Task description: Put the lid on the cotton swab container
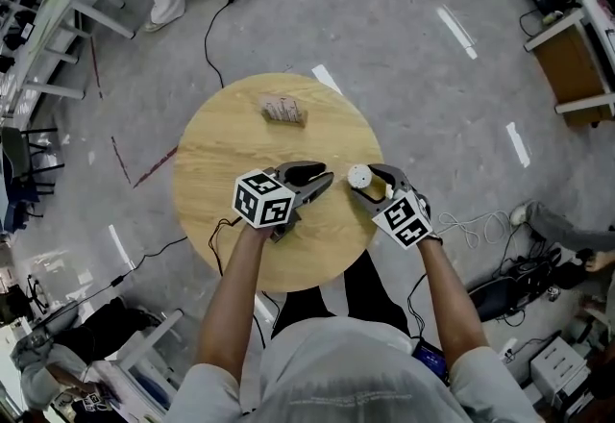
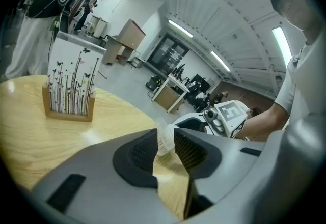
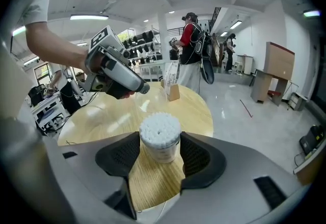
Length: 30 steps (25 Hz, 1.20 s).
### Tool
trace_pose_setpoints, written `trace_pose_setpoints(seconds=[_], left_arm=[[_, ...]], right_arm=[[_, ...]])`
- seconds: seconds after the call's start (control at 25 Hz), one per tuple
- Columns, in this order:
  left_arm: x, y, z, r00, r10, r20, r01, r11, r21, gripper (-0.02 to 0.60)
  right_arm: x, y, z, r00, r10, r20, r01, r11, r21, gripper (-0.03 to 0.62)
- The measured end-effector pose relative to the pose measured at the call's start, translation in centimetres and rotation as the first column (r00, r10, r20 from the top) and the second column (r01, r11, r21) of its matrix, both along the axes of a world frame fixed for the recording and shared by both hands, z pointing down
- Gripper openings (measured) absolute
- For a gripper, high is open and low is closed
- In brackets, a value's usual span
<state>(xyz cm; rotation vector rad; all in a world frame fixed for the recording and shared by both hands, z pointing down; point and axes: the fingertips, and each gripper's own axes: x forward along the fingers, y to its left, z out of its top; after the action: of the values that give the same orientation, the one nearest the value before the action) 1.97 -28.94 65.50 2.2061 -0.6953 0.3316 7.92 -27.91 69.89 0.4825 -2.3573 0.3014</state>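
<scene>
The cotton swab container (image 3: 160, 139) is a small clear plastic tub, light and stiff, with smooth sides that will likely slip if pinched too loosely. It probably tips easily, so it is best taken low on the wall, on opposite sides, not at the open mouth. It is round and see-through, packed so full that the white swab tips form a flat, dense disc at its top, and it has no cover on. It stands upright on the round wooden table (image 1: 240, 147), near the edge closest to the person. The right gripper (image 3: 160, 152) has one pad on each side of it, both against the wall, so it looks clamped and steadied. The lid (image 2: 163, 141) is thin, clear and nearly invisible, and it probably flexes and could pop out under too much force. It sits pinched by its edge between the left gripper's (image 1: 325, 175) narrowly set pads, just beside the container and not yet above it. It will need to come down level and centred over the swabs.
</scene>
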Motion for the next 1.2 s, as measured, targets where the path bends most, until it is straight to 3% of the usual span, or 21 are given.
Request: trace_pose_setpoints(seconds=[0.16,0.44,0.68,0.96,1.2], left_arm=[[1.4,0.6,-1.3,0.997,0.073,-0.009,-0.072,0.996,0.051,0.109],[3.6,1.3,-2.0,0.982,0.182,0.050,-0.186,0.978,0.095,0.109],[5.8,2.0,-1.7,0.950,0.285,0.128,-0.302,0.942,0.146,0.109],[7.7,2.3,-0.8,0.919,0.336,0.205,-0.370,0.915,0.160,0.109],[8.4,1.9,-0.1,0.924,0.333,0.189,-0.359,0.925,0.125,0.109]], right_arm=[[-0.4,0.5,0.3,0.999,0.027,0.020,-0.027,1.000,-0.007,0.272],[-0.2,0.6,0.4,1.000,0.022,0.004,-0.022,1.000,0.021,0.275],[0.4,0.7,1.1,1.000,0.017,-0.022,-0.016,0.999,0.033,0.273],[0.2,0.6,1.1,0.999,0.032,0.008,-0.033,0.999,0.022,0.261],[0.0,0.6,1.1,1.000,0.008,0.018,-0.008,1.000,0.023,0.250]])
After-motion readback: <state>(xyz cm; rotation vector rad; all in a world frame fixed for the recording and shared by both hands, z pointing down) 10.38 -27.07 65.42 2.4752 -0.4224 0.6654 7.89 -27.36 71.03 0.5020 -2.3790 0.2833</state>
